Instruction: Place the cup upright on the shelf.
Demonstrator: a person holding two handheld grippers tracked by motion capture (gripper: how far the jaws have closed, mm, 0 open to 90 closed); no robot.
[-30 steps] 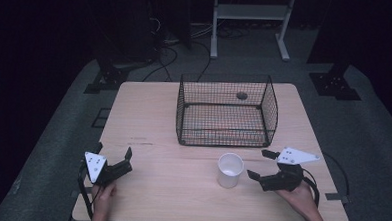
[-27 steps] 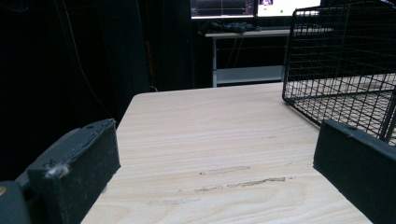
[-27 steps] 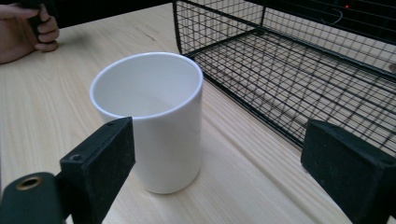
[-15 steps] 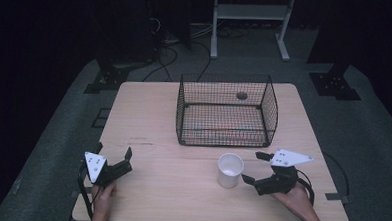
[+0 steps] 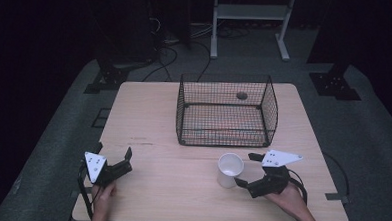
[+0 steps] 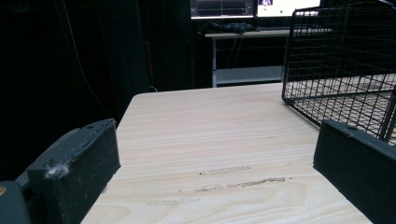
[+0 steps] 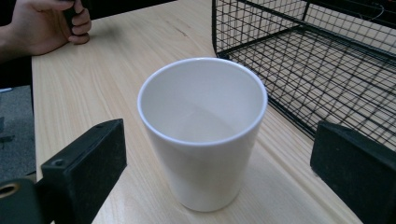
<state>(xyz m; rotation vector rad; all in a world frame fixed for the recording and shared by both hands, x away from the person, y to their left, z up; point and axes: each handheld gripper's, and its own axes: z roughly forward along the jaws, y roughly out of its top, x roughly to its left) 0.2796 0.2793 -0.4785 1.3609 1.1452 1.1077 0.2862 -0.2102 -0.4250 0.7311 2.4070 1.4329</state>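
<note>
**Right gripper closes in on the white cup**

Compared with the pictures from a moment ago, our right gripper (image 5: 245, 168) has moved to the left and a little forward along the table (image 5: 149, 113), toward the white cup (image 5: 230, 170). Before, there was a clear gap between them; now the jaw tips stand just beside the cup wall in the high view. In the right gripper view the cup (image 7: 203, 130) sits between the two black jaws, which are spread wide, with bare wood showing on both sides, so nothing is grasped. We judge that the approach is almost finished and that the closing is the step which remains.

Our left gripper (image 5: 113, 154) has not moved. It rests near the front left corner, jaws apart and empty, well apart from the cup.

The cup stands upright on the table, near the front edge, just in front of the wire basket (image 5: 227, 111). Its long axis is vertical and the mouth points straight up. It narrows toward the base. It seems empty, although the bottom is pale and a little hard to read.

The basket is also empty, as far as we see through the mesh.
</note>
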